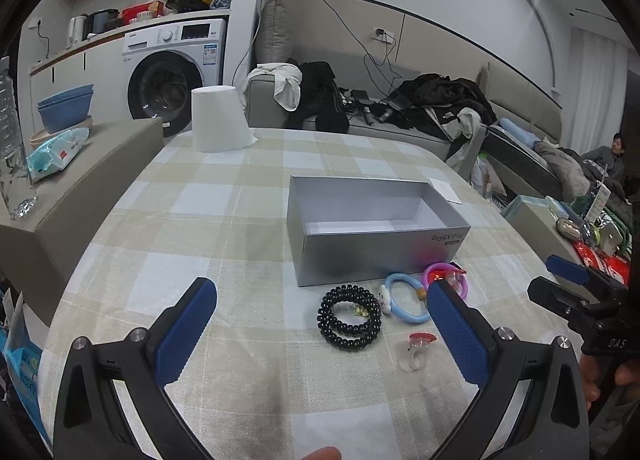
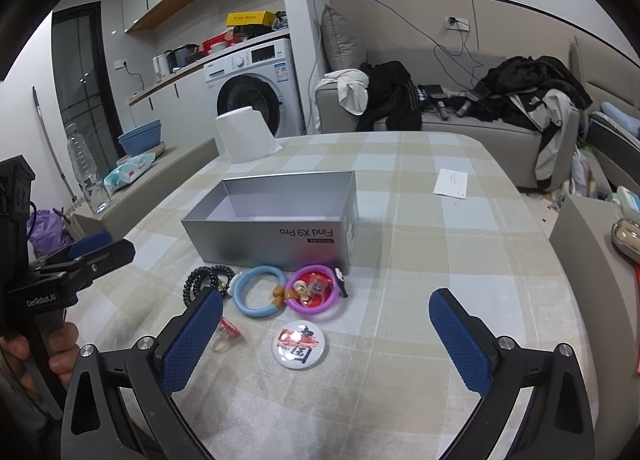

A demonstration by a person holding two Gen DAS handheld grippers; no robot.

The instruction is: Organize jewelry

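An open grey box [image 1: 376, 256] [image 2: 276, 236] stands empty on the checked tablecloth. In front of it lie a black bead bracelet [image 1: 349, 316] [image 2: 206, 278], a light blue bangle [image 1: 404, 296] [image 2: 259, 291], a purple bangle [image 1: 442, 273] [image 2: 314, 289] around small pieces, a clear ring with a red top [image 1: 418, 350] [image 2: 226, 334], and a round white badge [image 2: 298, 344]. My left gripper [image 1: 324, 324] is open and empty, just short of the bracelet. My right gripper [image 2: 326, 330] is open and empty, above the badge.
A white paper roll [image 1: 218, 120] [image 2: 246, 136] stands at the table's far end. A white card [image 2: 451, 183] lies right of the box. A sofa with clothes [image 1: 400, 108] is behind the table. A water bottle [image 1: 12, 148] stands on a side ledge at left.
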